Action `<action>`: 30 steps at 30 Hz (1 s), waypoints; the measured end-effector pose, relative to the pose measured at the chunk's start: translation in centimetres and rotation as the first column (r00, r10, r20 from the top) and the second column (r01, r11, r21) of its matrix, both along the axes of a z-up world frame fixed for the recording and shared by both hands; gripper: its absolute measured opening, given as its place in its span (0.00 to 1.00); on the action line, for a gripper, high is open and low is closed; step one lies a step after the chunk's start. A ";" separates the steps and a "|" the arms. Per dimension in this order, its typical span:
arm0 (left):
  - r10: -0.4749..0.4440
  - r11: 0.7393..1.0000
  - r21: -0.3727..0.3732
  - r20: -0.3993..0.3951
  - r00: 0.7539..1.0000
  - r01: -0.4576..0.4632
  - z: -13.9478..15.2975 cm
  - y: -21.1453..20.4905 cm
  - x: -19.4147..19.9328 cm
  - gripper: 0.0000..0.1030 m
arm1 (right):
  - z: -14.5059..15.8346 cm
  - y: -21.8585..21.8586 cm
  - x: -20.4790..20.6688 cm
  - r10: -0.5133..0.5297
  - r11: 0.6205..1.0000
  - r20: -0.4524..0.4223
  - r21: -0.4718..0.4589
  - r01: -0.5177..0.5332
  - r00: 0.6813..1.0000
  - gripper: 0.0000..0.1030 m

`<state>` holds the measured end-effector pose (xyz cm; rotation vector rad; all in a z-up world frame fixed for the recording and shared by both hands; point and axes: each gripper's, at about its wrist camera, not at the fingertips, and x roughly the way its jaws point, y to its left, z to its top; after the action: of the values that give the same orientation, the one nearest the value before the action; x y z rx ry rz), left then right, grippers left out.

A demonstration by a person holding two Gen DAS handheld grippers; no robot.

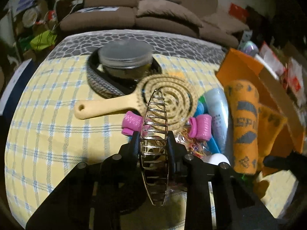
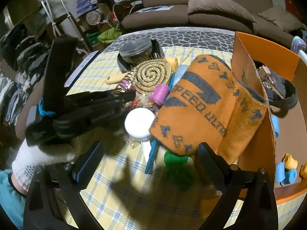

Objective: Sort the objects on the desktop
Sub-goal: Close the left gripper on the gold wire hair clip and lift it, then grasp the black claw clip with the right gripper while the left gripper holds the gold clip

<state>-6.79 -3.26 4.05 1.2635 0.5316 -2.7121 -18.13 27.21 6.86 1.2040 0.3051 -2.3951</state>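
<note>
Left gripper (image 1: 153,140) is pinching a gold wire hair clip (image 1: 155,134) edge-on between its nearly closed fingers (image 1: 134,143), pads pressing both sides, clip sticking out forward over the pile. In the right wrist view that gripper is reaching in from the left, held by a white-gloved hand (image 2: 36,157).

Right gripper (image 2: 151,164) is hanging wide open with nothing between the pads, low over the checked cloth (image 2: 119,201), a green roller (image 2: 176,161) lying just ahead between its fingers.

Pile sitting mid-table: spiral brush (image 1: 168,103) with cream handle, pink rollers (image 1: 199,128) either side of the clip, a tube (image 1: 216,113), coloured elastics (image 1: 195,143), white jar (image 2: 140,122), blue stick (image 2: 153,153). Lidded jar (image 1: 124,57) is sitting behind on a black tray (image 1: 99,80).

Orange towel (image 2: 207,105) is leaning against the orange box (image 2: 247,57) on the right. In the box: a belt (image 2: 284,94) with metal buckle, plus blue and yellow rollers (image 2: 287,170).
</note>
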 end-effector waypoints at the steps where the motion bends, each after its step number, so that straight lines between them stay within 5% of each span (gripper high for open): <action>1: 0.013 1.000 0.012 -0.006 1.000 -0.012 0.2 -0.3 0.3 0.24 | 0.0 -0.1 0.1 0.004 1.000 -0.002 0.004 -0.004 1.000 0.96; 11: 0.065 0.983 0.182 -0.148 0.987 -0.037 4.8 -2.2 3.5 0.24 | 0.6 0.0 0.2 0.001 1.000 -0.015 -0.017 -0.001 1.000 0.96; 22: 0.080 0.976 0.217 -0.224 0.971 -0.030 8.8 -2.7 6.9 0.24 | 0.3 -0.9 -0.2 0.000 0.999 -0.028 -0.051 -0.001 1.000 0.96; 30: 0.136 0.962 0.263 -0.233 0.963 -0.073 8.8 -5.5 8.6 0.24 | -0.6 -3.2 -0.3 0.000 0.998 -0.044 -0.058 -0.003 0.999 0.85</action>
<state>1.82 -8.72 12.81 0.9090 0.9698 -2.7953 -18.39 24.04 6.28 1.1262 0.2478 -2.4145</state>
